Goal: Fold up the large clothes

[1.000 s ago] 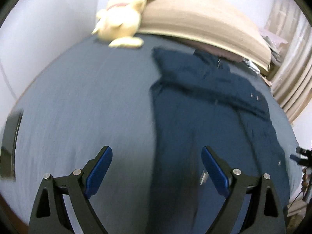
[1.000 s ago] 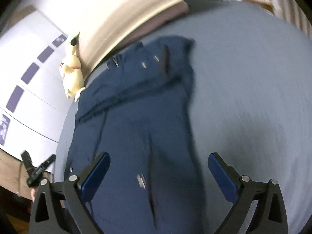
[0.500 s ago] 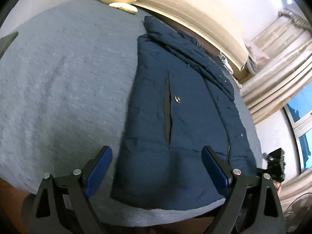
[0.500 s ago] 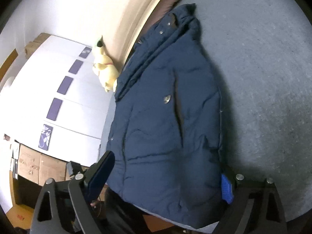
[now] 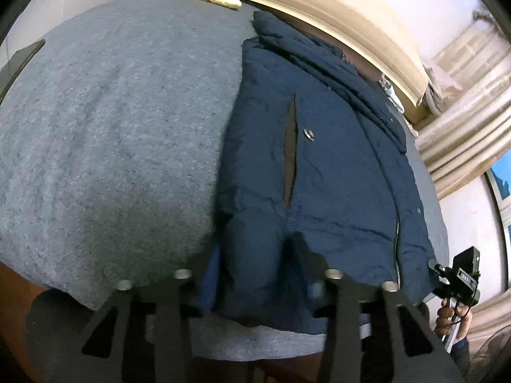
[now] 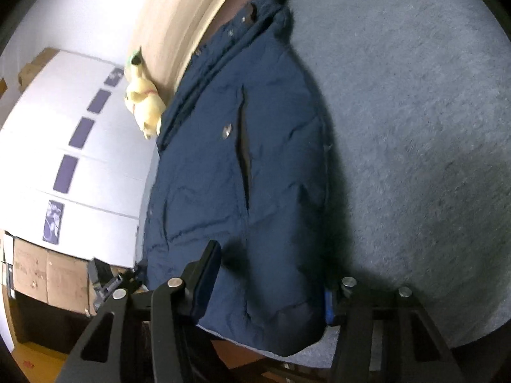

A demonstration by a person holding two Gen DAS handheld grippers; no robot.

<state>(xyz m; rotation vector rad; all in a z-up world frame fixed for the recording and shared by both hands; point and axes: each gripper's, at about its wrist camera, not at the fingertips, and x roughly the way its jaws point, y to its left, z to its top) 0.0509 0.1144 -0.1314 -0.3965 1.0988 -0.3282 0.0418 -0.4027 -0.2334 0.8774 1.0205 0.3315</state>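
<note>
A navy padded jacket [image 5: 319,166] lies flat on the grey bed cover [image 5: 111,127], collar toward the headboard, hem at the near edge. It also shows in the right wrist view [image 6: 242,172]. My left gripper [image 5: 255,277] straddles the jacket's hem at one bottom corner, its jaws narrowed onto a bunch of the fabric. My right gripper [image 6: 268,281] straddles the other bottom corner of the hem, its jaws partly closed around the fabric. The blue pads are mostly hidden by cloth.
A yellow plush toy [image 6: 143,108] sits by the beige headboard [image 5: 335,9]. White wardrobe doors [image 6: 64,159] and cardboard boxes [image 6: 41,274] stand to one side. Curtains [image 5: 463,102] hang on the other side. The bed's near edge [image 5: 271,348] lies under both grippers.
Both grippers have dropped to the jacket's hem at the bed's near edge and their jaws have narrowed from wide open onto the fabric.
</note>
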